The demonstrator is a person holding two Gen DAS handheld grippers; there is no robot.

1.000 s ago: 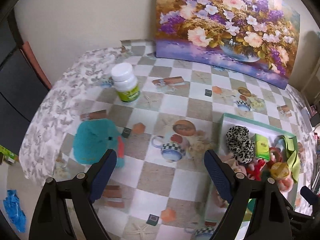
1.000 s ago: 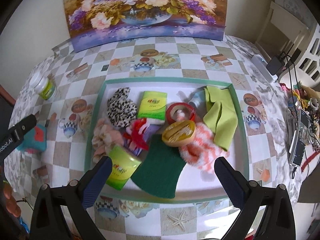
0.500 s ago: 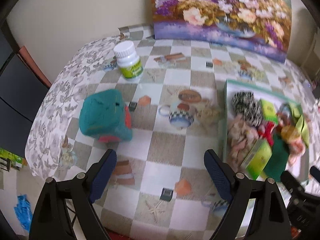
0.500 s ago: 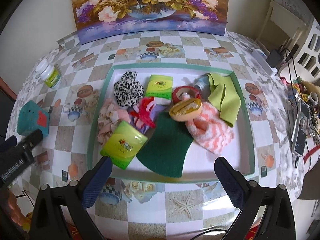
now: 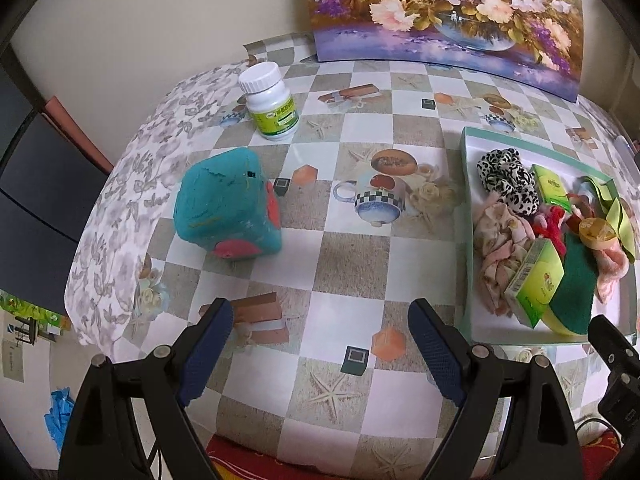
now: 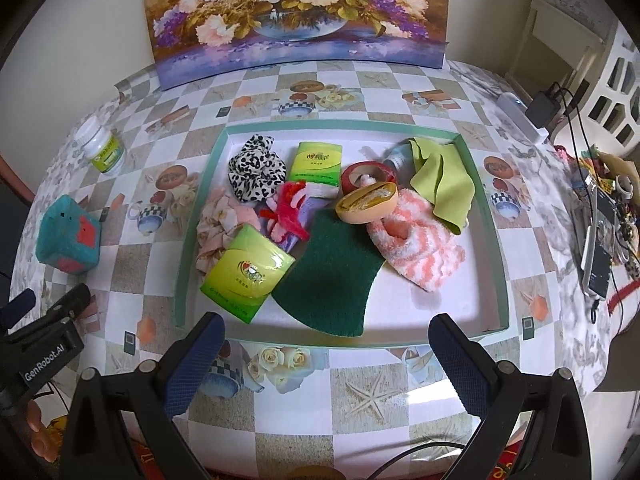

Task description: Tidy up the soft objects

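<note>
A teal soft cube (image 5: 228,208) with red patches lies on the checked tablecloth left of a green-rimmed tray (image 6: 200,208); it also shows in the right wrist view (image 6: 66,238). The tray holds a leopard scrunchie (image 6: 256,168), a pink striped sock (image 6: 416,248), a green scouring pad (image 6: 332,276), a lime cloth (image 6: 440,180), tissue packs (image 6: 248,272), tape rolls (image 6: 366,200) and a floral cloth (image 6: 216,224). My left gripper (image 5: 320,344) is open and empty, near the table's front edge. My right gripper (image 6: 326,364) is open and empty in front of the tray.
A white pill bottle (image 5: 272,102) stands behind the cube. A flower painting (image 6: 296,12) leans on the wall at the back. A phone (image 6: 600,252), cables and a power strip (image 6: 520,116) lie at the table's right side.
Both grippers have drawn back toward the table's front edge. The teal cube now lies farther ahead of the left gripper, and the tray sits farther from the right one.
</note>
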